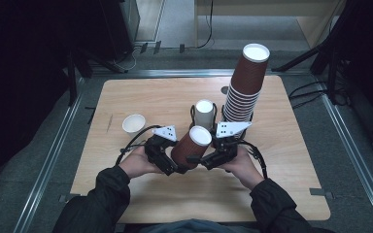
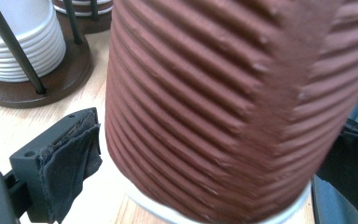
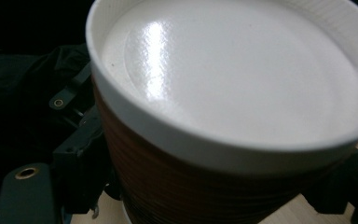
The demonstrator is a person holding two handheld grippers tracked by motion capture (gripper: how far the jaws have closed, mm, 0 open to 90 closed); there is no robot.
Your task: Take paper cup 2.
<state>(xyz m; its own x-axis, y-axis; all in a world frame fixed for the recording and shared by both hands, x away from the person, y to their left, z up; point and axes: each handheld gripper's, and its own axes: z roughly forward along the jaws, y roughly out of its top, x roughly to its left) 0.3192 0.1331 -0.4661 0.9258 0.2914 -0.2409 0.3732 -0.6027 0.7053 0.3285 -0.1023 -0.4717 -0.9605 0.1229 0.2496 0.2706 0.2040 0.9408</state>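
A brown ribbed paper cup with a white end is held tilted above the table's middle, between both hands. My left gripper grips its lower left side and my right gripper its lower right side. In the left gripper view the ribbed cup wall sits between the jaws, with a cloth-covered pad right at its left edge. In the right gripper view the cup's glossy white end looms close, with black jaws on either side of the brown wall.
A tall leaning stack of brown cups rises just behind my right gripper. A wire holder with stacked white cups stands behind the held cup, its round brown base near my left jaw. A single white cup stands at the left.
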